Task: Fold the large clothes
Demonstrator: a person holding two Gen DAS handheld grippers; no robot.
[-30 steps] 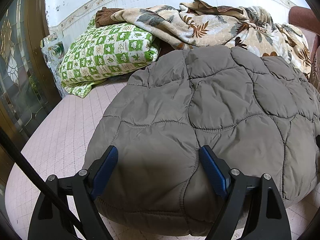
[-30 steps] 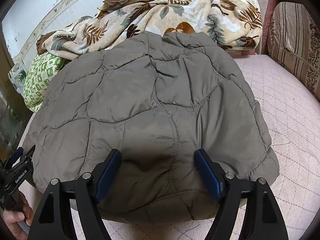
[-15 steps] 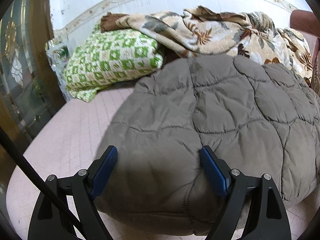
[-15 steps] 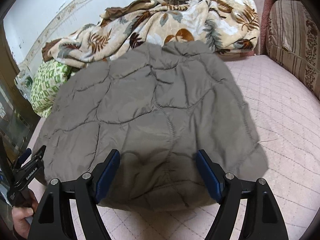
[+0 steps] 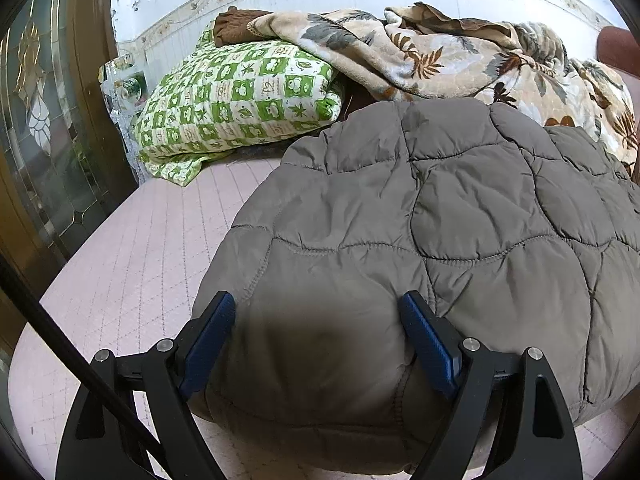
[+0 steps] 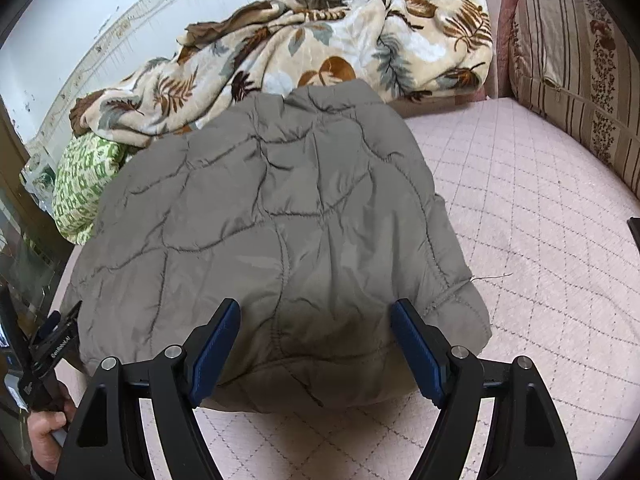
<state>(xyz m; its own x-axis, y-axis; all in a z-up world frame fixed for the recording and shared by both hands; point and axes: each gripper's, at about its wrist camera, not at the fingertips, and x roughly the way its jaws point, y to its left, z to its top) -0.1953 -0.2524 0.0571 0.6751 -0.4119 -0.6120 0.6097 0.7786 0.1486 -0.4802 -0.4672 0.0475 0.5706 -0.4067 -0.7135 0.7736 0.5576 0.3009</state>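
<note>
Jacket [image 6: 276,232]: lying on the bed cover [image 6: 540,240], toward its left part.
Blanket [image 6: 320,44]: lying heaped behind the jacket, touching its far edge.
Pillow [image 5: 240,100]: sitting behind and left of the jacket (partly under the blanket).
Cushion [image 6: 576,76]: standing right of the jacket, well apart.
Both grippers: hovering at the jacket's near edge.

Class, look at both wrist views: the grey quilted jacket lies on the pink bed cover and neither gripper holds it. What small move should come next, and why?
Probably lower the right gripper onto the near hem of the grey quilted jacket and close on it. Both it and the left gripper stand open above the fabric, empty, and the jacket lies spread on the pink bed cover, so a fold likely needs a hold first.
</note>
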